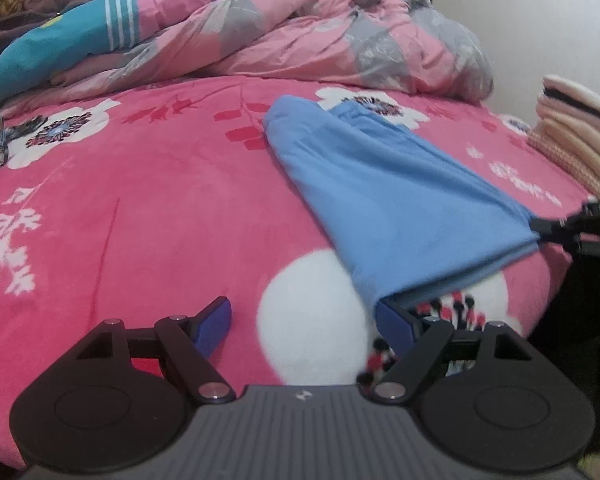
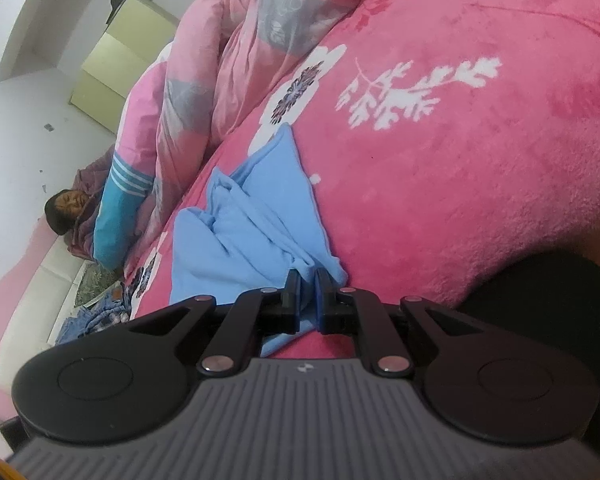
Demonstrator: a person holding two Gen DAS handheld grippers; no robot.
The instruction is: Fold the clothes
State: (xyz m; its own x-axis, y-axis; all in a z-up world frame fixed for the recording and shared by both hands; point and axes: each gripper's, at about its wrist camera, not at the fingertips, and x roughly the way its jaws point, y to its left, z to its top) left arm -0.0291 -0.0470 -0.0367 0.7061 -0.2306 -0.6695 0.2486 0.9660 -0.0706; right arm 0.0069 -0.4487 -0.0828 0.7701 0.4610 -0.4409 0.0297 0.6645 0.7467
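Blue garment lies stretched across the pink bed. My right tongs pinch one corner tight; my left tongs gape wide, one finger under the near hem. Next, I judge, left must close there before folding.

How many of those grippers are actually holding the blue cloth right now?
1. The right gripper is clamped on the blue cloth's near corner. The left gripper is open, one finger just touching the cloth's edge, not gripping.
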